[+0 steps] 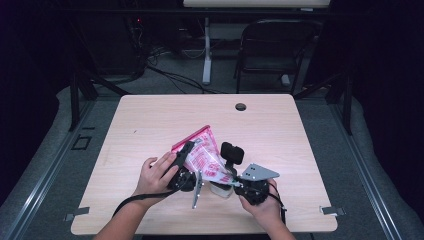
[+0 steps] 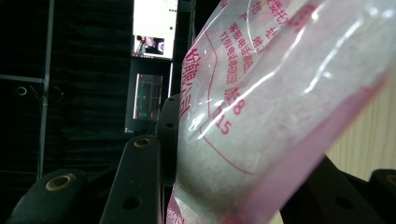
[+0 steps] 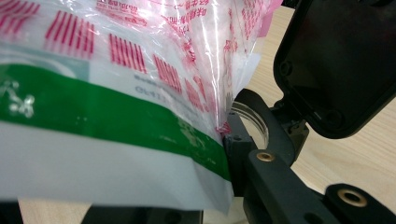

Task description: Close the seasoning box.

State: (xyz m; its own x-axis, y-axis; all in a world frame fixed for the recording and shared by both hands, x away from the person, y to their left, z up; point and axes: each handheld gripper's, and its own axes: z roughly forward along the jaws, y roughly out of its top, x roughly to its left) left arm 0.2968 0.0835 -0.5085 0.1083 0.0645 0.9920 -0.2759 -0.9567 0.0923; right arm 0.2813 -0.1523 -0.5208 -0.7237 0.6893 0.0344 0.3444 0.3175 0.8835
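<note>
Right at my lens, the clear bag [image 3: 116, 93] with red print and a green-banded item inside is pinched at its lower corner by the right gripper [image 1: 235, 181], whose jaws are closed on the film. My left gripper [image 1: 186, 156] clamps the bag's pink top edge, holding it up over the near middle of the counter [image 1: 150, 120]. I judge it best to keep both grips steady, drawing the film taut without tearing.
</note>
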